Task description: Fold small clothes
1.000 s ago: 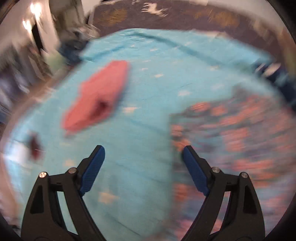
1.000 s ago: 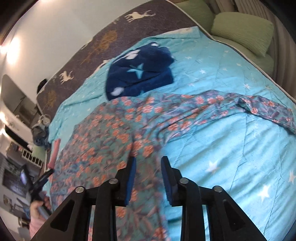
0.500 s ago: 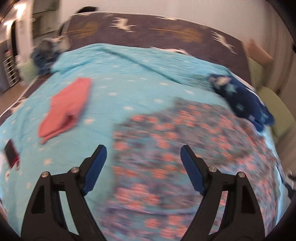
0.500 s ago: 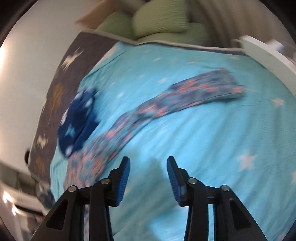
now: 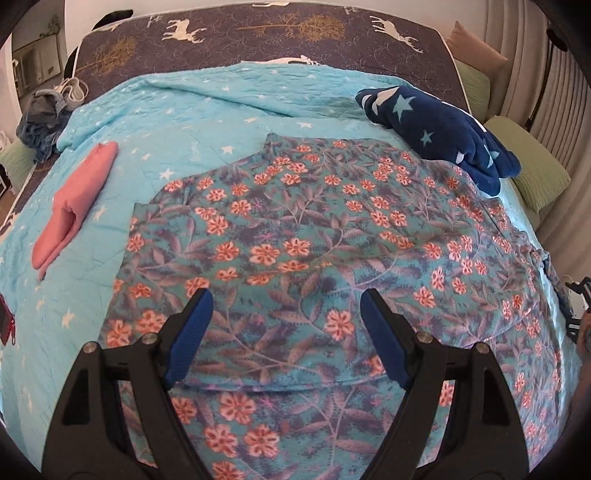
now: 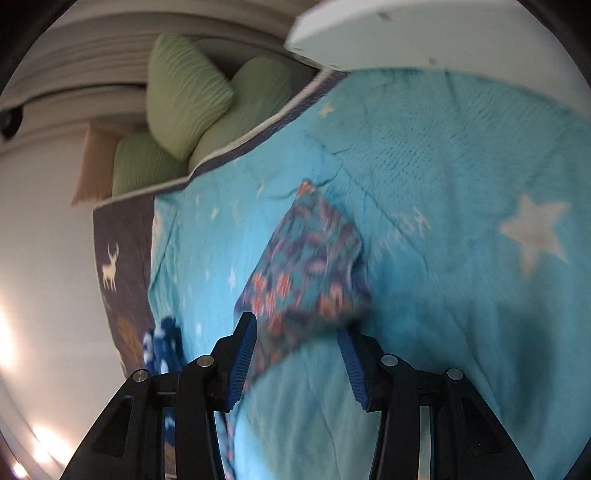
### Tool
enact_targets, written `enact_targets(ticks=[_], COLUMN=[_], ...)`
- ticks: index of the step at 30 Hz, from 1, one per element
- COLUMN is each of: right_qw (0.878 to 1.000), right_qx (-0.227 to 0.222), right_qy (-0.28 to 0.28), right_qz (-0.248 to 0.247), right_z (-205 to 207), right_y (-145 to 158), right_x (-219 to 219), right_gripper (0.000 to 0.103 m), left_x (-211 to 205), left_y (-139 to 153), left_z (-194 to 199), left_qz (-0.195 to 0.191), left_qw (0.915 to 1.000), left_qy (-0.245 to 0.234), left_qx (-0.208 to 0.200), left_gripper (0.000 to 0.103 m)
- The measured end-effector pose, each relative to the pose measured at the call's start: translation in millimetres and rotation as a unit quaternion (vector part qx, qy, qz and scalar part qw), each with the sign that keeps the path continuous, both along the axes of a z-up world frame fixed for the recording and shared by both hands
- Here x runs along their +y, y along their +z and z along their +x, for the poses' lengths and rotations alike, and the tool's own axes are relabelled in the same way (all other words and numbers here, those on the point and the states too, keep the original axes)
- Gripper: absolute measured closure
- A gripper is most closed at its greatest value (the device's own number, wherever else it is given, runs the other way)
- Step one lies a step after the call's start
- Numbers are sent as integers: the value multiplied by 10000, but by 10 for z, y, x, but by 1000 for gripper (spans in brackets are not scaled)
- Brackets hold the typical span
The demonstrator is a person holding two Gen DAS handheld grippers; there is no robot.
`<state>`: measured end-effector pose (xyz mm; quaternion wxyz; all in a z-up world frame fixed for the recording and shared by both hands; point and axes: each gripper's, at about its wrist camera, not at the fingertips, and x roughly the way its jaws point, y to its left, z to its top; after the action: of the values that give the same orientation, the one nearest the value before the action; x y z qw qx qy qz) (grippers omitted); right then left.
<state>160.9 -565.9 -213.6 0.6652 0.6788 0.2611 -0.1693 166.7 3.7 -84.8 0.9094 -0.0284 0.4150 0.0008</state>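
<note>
A teal floral garment [image 5: 317,236] with orange flowers lies spread flat on the blue star-print bedspread [image 5: 177,122]. My left gripper [image 5: 284,317] is open and empty, hovering over the garment's near part. In the right wrist view, one sleeve end of the floral garment [image 6: 314,266] lies on the bedspread [image 6: 461,184], blurred. My right gripper [image 6: 297,339] is open, with the sleeve end between and just beyond its blue fingers; whether they touch it I cannot tell.
A folded pink garment [image 5: 74,203] lies at the left. A navy star-print fleece [image 5: 443,129] lies at the back right. Green pillows [image 6: 184,96] sit beyond the bed edge. A dark deer-print cover [image 5: 258,33] is at the bed's far end. A small red item [image 5: 5,321] is at the far left.
My left gripper swung right from the pink garment to over the floral garment. My right gripper opened wider and moved along the sleeve to its end.
</note>
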Motion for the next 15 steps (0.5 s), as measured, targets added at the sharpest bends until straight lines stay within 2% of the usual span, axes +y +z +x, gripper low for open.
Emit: enact_targets(ticks=[1,3,4,6,9,10,11,13,15], right_qw=[9999,9997,9992,9952,9841,9763,9636,9414,9097], right_qx=[-17,55,148,289,99,44,-71,-337,-778], right_qy=[-160,-169,-108,-2,280,446,705,1132,1744], right_qz=[22,-151,-355,-930,-1753,-2115,-2578,-3158,-3688], right_z=[32,85,134,229,367,447,558,698,858], right_y=[-27,23,84,308,778,989,1261,1617,1985], right_x=[-7,-47,-47,-14,150,268,469,839,1405], right_gripper=[58,71,96,97,98,98,98,98,98], left_x=[-1,-1,8,33,76,89,98,130,169], left_y=[-18,-48,-57,-67,-77,-76,-73,-58,-41], left_z=[7,14,15,15,20,14,10,-11,-33], left_qz=[25,112,134,92,38,4,-22,-79,-131], left_qw=[10000,9999,9999,9999,9998,9997,9997,9997,9996], left_qy=[13,43,64,99,180,197,202,234,261], left_qx=[43,77,89,102,117,110,103,74,42], left_gripper=[21,21,21,21,21,21,21,21,21])
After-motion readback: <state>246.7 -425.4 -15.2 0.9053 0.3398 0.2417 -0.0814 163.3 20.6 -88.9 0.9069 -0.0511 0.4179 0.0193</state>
